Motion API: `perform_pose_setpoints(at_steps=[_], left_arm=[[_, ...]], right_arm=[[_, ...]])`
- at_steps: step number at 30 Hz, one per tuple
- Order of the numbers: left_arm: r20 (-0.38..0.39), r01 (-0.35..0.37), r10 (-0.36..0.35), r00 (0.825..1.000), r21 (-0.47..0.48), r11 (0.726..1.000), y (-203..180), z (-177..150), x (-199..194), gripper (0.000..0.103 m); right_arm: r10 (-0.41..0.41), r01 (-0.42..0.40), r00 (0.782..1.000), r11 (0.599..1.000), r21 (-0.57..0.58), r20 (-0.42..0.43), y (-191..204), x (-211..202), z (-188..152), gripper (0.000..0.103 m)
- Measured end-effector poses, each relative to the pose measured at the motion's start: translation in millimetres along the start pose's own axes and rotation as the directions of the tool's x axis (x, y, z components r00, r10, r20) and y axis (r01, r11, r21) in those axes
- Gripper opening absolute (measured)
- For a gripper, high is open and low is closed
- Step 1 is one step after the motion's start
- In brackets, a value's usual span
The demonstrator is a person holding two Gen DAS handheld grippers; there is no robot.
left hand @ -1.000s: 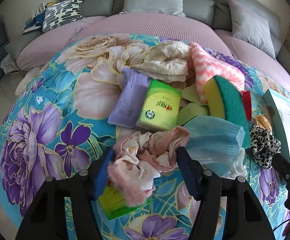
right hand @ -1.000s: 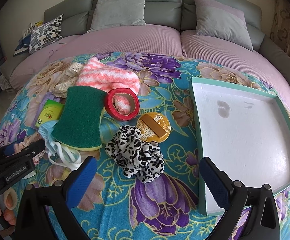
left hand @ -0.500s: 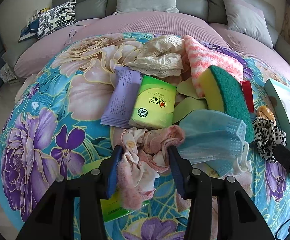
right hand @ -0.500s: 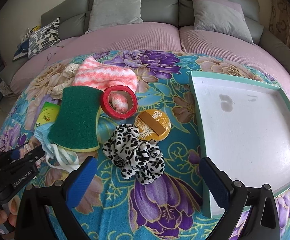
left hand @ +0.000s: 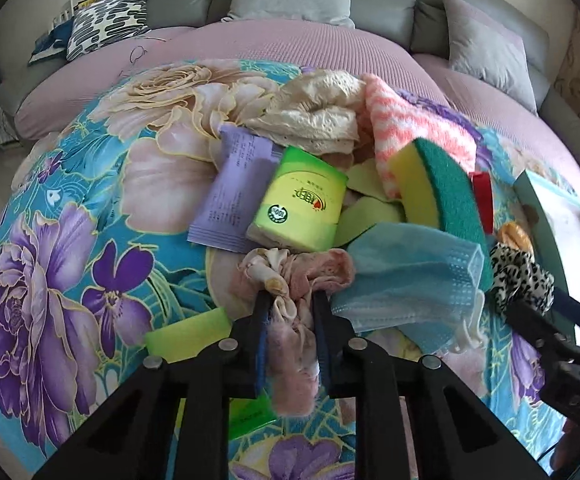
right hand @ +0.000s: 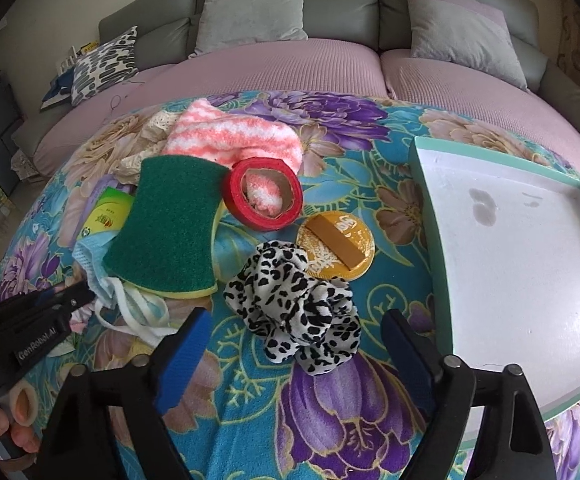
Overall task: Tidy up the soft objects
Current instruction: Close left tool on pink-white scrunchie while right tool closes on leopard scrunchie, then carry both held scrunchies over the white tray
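My left gripper (left hand: 290, 304) is shut on a pink crumpled cloth (left hand: 290, 280) that lies on the flowered blanket, next to a blue face mask (left hand: 409, 276). My right gripper (right hand: 295, 336) is open, its fingers on either side of a leopard-print scrunchie (right hand: 297, 304). A white tray with a green rim (right hand: 429, 220) sits to the right. A green and yellow sponge (right hand: 166, 232), a pink striped fuzzy cloth (right hand: 230, 136) and a cream lace cloth (left hand: 313, 116) lie further back.
A red tape roll (right hand: 264, 196), a gold round tin (right hand: 335, 252), a green tissue pack (left hand: 297, 200) and a purple packet (left hand: 234, 196) lie among the soft things. A grey sofa with cushions (right hand: 250, 8) stands behind.
My left gripper has closed from wide open onto the pink cloth. My right gripper has come closer to the scrunchie and stays open.
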State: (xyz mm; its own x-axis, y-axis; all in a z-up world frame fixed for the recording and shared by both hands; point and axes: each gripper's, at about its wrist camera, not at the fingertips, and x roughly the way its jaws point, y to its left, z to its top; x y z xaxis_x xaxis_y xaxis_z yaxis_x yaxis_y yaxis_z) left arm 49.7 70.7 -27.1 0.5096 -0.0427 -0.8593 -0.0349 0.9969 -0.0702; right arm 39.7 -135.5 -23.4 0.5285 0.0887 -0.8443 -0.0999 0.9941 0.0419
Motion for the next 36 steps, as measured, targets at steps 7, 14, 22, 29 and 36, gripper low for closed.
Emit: perform_pose_setpoints(at_steps=[7, 14, 22, 29, 36], left_arm=[[0.022, 0.013, -0.013, 1.000, -0.026, 1.000, 5, 1, -8, 0.020], [0.025, 0.011, -0.010, 1.000, -0.035, 0.999, 8, 3, -9, 0.020], [0.016, 0.003, -0.003, 1.000, -0.035, 0.999, 8, 3, -6, 0.020], [0.045, -0.003, 0.005, 0.999, -0.048, 0.999, 10, 5, -14, 0.020], [0.131, 0.001, 0.008, 0.991, -0.064, 0.998, 11, 7, -42, 0.020]], right_arm=[[0.012, -0.012, 1.000, 1.000, 0.011, 0.005, -2, 4, -1, 0.060], [0.019, -0.018, 1.000, 1.000, 0.015, -0.010, -2, 13, -2, 0.057], [0.007, -0.007, 1.000, 1.000, 0.008, -0.008, -2, 12, -3, 0.046], [0.038, -0.038, 0.999, 0.999, 0.003, 0.026, -2, -5, 2, 0.035], [0.057, -0.057, 0.992, 0.998, -0.003, 0.116, -4, -40, 8, 0.035]])
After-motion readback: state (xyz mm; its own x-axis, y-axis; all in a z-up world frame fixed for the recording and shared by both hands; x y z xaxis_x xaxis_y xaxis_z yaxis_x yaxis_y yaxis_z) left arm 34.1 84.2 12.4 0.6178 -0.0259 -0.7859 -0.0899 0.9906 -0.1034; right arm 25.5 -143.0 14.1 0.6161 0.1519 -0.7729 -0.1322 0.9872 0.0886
